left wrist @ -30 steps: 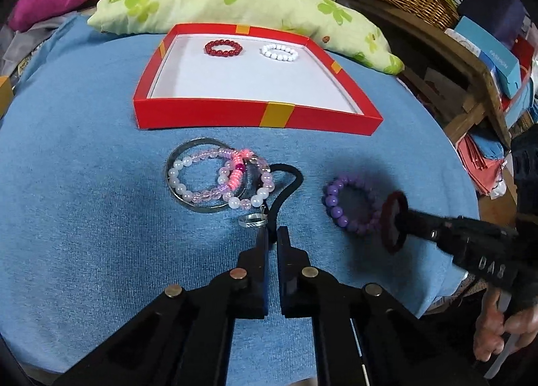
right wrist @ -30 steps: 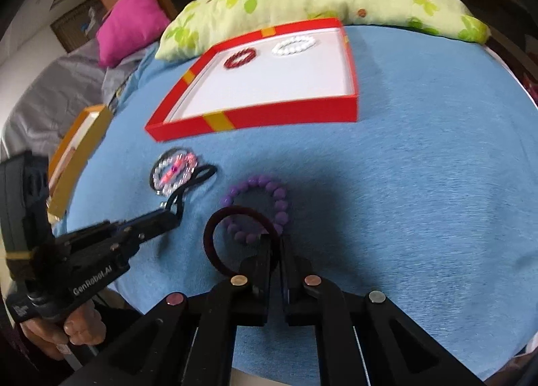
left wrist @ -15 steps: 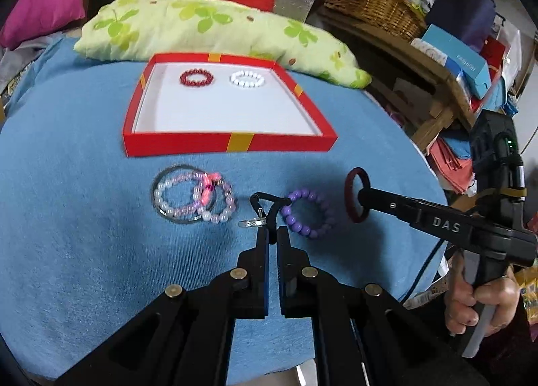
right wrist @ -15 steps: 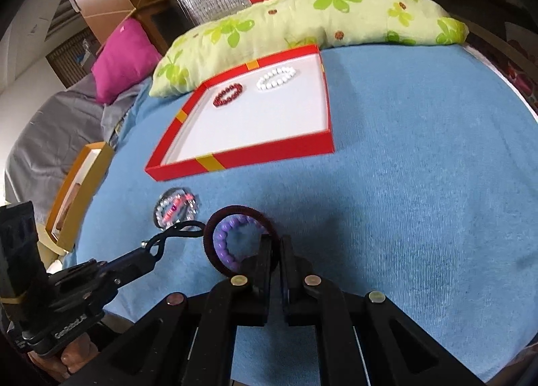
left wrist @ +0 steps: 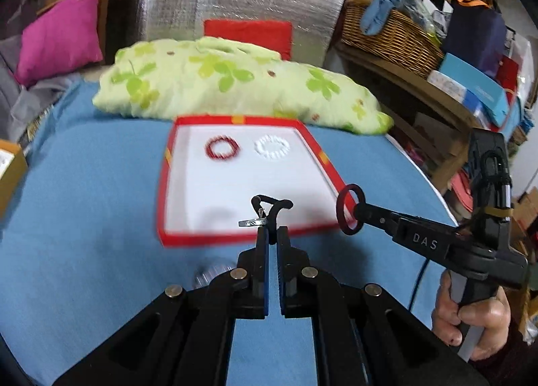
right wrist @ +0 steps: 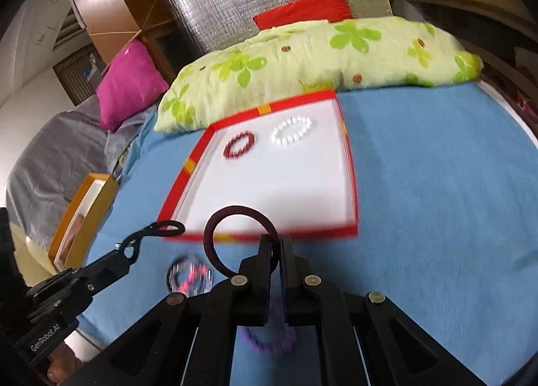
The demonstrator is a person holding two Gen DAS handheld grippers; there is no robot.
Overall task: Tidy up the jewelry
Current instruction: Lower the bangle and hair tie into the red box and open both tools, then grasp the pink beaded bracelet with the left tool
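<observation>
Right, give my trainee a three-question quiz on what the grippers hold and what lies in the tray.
1. True or false: the right gripper is shut on a dark red ring bracelet.
2. Which bracelets already lie in the red tray? A) a purple one and a pink one B) a red bead bracelet and a white bead bracelet C) none
3. Fill in: the left gripper pinches a black cord from which a ____ ring hangs.

Key: 1 true; 2 B; 3 silver.
</observation>
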